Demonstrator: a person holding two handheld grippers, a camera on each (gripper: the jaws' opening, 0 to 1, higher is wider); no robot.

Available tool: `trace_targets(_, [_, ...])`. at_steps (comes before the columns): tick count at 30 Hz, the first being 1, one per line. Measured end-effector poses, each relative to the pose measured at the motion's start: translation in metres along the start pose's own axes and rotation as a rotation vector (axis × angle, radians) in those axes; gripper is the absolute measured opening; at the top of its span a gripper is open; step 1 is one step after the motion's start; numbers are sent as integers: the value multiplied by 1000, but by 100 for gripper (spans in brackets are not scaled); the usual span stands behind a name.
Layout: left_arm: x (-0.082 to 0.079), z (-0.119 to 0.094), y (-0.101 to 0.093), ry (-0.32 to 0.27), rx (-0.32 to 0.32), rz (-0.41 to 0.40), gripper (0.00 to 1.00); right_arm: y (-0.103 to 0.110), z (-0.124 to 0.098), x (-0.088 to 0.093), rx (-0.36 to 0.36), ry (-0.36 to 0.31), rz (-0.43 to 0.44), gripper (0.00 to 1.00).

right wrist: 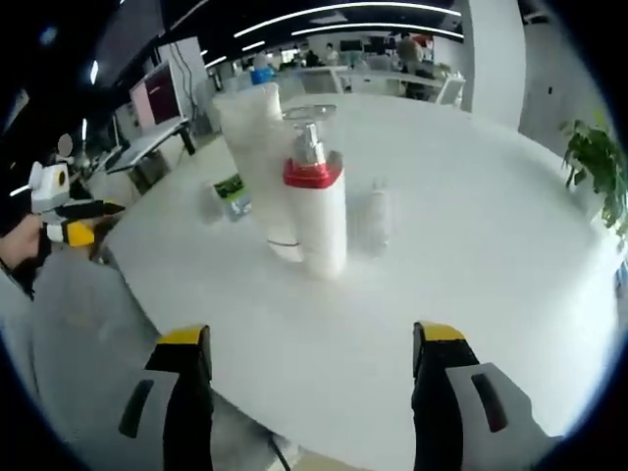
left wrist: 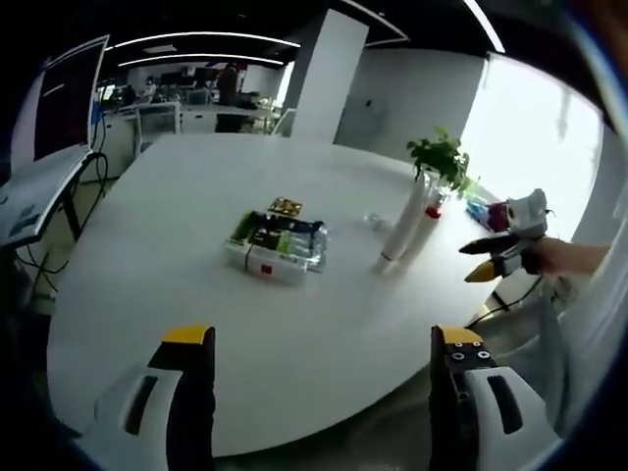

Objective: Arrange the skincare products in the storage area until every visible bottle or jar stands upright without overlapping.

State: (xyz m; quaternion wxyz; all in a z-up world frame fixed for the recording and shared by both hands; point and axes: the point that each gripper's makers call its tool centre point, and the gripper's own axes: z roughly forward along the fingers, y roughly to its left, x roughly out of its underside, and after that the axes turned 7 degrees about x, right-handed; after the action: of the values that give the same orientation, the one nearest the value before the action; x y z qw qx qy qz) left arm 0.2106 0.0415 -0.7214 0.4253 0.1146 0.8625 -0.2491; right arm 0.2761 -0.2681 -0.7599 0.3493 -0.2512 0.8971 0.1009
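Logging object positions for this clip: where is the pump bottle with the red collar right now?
In the right gripper view the pump bottle stands upright on the white table, just ahead of the open fingers, beside a taller white tube and a small clear bottle.

Open office: round white table (left wrist: 294,324); white pillar (left wrist: 329,74); bright window (left wrist: 535,137); ceiling light strips (right wrist: 343,12); distant desks (left wrist: 162,118)

left gripper view: hangs off the near rim of the round white tabletop (left wrist: 196,324), looking across it, pretty far back from the stuff on it
right gripper view: at another rim, facing inward, way closer to the red-collared pump bottle (right wrist: 322,216)
shared: same tabletop, the pump bottle (left wrist: 424,221) and tall white tube (right wrist: 257,157); each catches the other claw at its edge
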Motion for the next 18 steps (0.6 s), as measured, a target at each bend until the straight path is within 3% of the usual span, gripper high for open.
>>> trace_targets(7, [0, -1, 2, 1, 1, -12, 84, -31, 8, -3, 47, 29, -28, 83])
trace_targets(13, [2, -1, -2, 8, 17, -29, 71, -58, 14, -10, 89, 31, -29, 80])
trace_targets(18, [5, 1, -2, 29, 7, -8, 79, -76, 24, -20, 109, 32, -38, 79])
